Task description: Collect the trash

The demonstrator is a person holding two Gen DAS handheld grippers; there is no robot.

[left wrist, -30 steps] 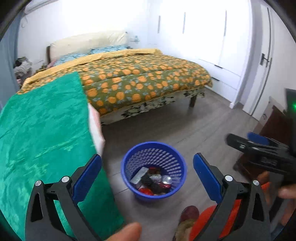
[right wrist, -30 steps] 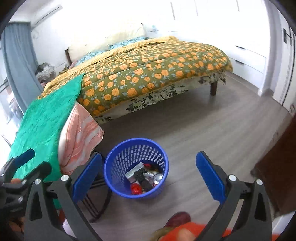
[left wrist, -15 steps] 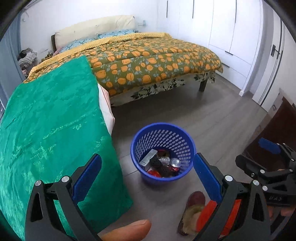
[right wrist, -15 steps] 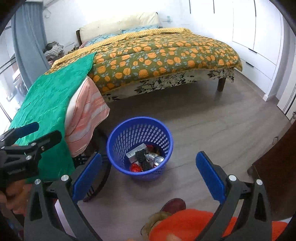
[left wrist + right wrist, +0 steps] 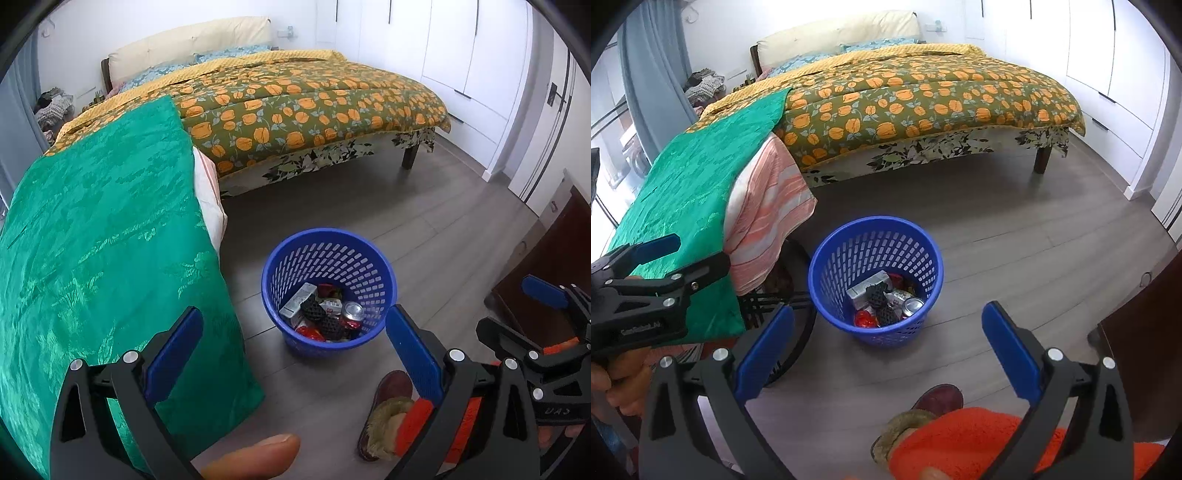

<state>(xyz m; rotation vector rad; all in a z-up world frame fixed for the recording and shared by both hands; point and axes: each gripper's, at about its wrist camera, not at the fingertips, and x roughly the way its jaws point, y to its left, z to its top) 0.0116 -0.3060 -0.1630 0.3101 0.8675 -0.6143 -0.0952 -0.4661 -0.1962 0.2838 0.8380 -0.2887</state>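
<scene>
Two hand-held grippers, left [image 5: 293,341], right [image 5: 888,341], spread wide, over basket [image 5: 827,258]

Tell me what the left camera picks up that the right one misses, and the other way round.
Only the left camera shows the door on the far right and a thumb at the bottom. Only the right camera shows the grey curtain, the peach striped cloth hanging fully in sight, and a black frame beneath it. Both show the blue basket of trash, the bed, green cloth and open tongs.
</scene>
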